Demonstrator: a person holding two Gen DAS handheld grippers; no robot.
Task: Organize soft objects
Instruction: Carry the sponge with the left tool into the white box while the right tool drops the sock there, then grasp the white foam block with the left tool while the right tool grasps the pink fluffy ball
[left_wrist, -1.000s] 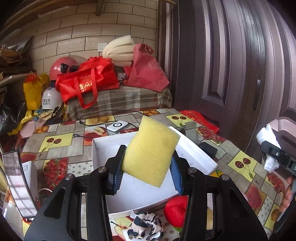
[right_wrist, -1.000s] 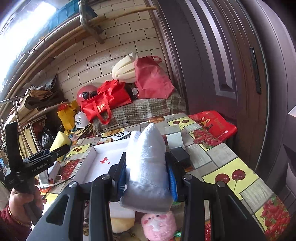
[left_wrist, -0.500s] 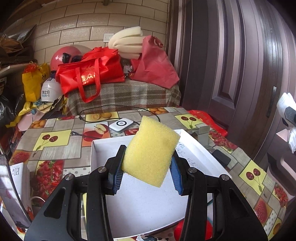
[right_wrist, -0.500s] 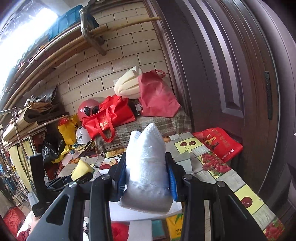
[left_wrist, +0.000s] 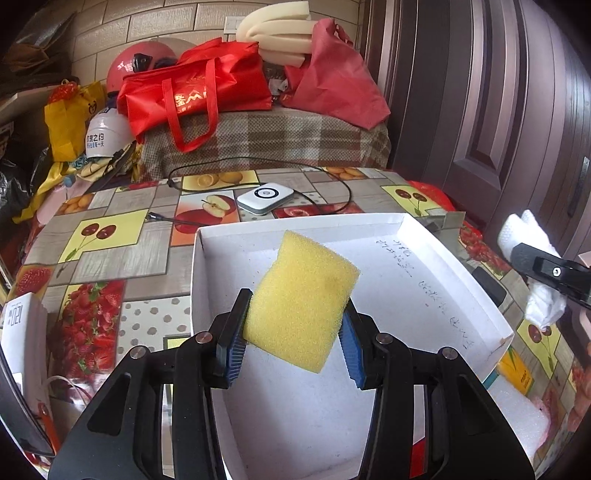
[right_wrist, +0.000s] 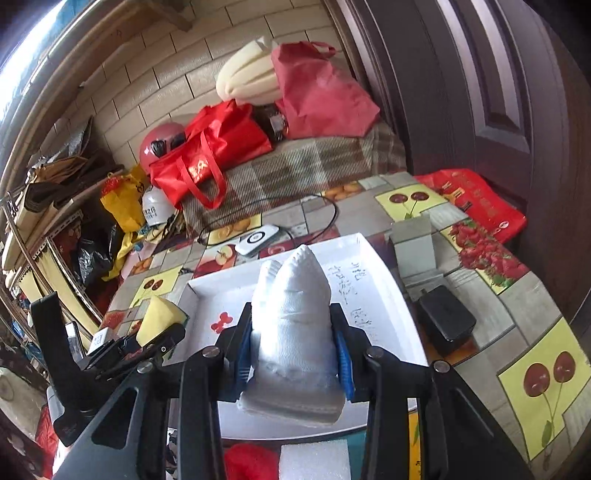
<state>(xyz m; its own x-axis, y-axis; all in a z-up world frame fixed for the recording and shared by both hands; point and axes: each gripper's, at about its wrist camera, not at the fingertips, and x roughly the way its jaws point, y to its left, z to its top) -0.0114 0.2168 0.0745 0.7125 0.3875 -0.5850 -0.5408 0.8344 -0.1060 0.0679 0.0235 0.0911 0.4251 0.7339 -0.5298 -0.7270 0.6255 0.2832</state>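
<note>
My left gripper (left_wrist: 293, 338) is shut on a yellow sponge (left_wrist: 301, 299) and holds it above the near left part of an open white box (left_wrist: 458, 258). My right gripper (right_wrist: 293, 347) is shut on a folded white cloth (right_wrist: 293, 325) and holds it above the near edge of the same box (right_wrist: 373, 258). The right gripper with the cloth also shows at the right edge of the left wrist view (left_wrist: 535, 266). The left gripper with the sponge shows at the left in the right wrist view (right_wrist: 159, 321).
The box sits on a fruit-print tablecloth (left_wrist: 110, 236). A white device (left_wrist: 265, 197) with a black cable lies behind the box. A black adapter (right_wrist: 445, 317) and a grey card (right_wrist: 413, 245) lie right of it. A red soft object (right_wrist: 251, 461) and white foam (right_wrist: 314, 461) lie near me.
Both grippers have moved forward and lower over the white box, each keeping hold of its object. The box now fills more of both views.
</note>
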